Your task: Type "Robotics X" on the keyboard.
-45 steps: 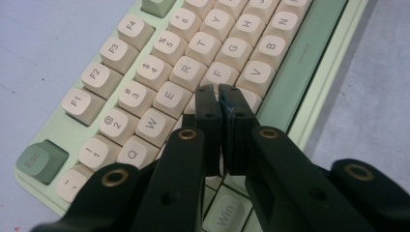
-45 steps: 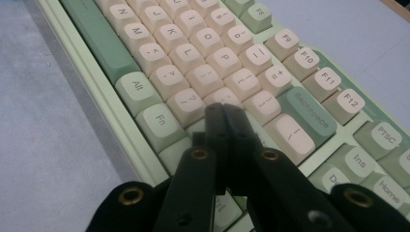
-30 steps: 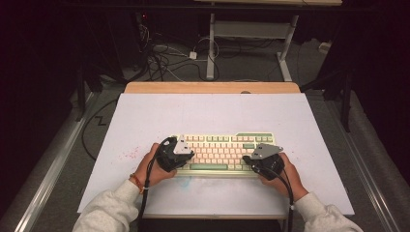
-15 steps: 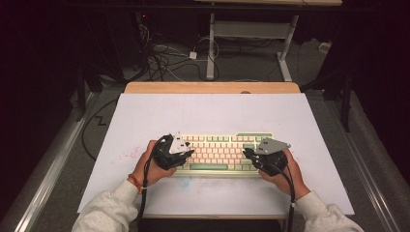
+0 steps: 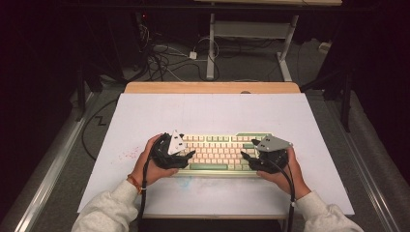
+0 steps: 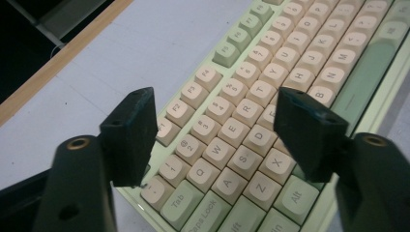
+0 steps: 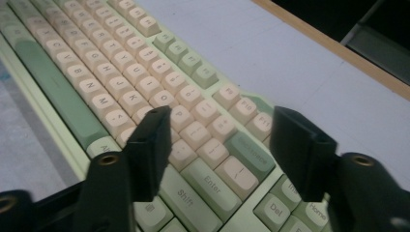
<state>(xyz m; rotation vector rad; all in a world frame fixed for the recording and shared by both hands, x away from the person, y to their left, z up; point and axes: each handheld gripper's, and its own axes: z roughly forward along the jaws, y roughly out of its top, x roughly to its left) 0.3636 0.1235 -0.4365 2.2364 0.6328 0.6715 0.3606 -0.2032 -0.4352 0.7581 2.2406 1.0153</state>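
A cream and pale green keyboard (image 5: pixel 217 151) lies flat on the white table top (image 5: pixel 208 111), near the person's side. My left gripper (image 5: pixel 189 155) hovers over the keyboard's left end, its jaws just opened wide above the keys (image 6: pixel 227 140) with nothing between them. My right gripper (image 5: pixel 245 157) is at the keyboard's right end; its jaws have also just opened, standing apart over the Enter and Shift keys (image 7: pixel 212 181) and gripping nothing. A hand holds each gripper from below, and a cable trails from each.
The table's wooden far edge (image 5: pixel 212 87) borders a dark floor with tangled cables (image 5: pixel 169 55) and a desk frame (image 5: pixel 251 34). Metal rails (image 5: pixel 53 159) run along both sides of the table. Faint reddish marks (image 5: pixel 126 155) stain the surface left of the keyboard.
Both grippers' jaws have spread apart at the keyboard's ends. The hands stayed nearly in place and the keyboard has not visibly moved.
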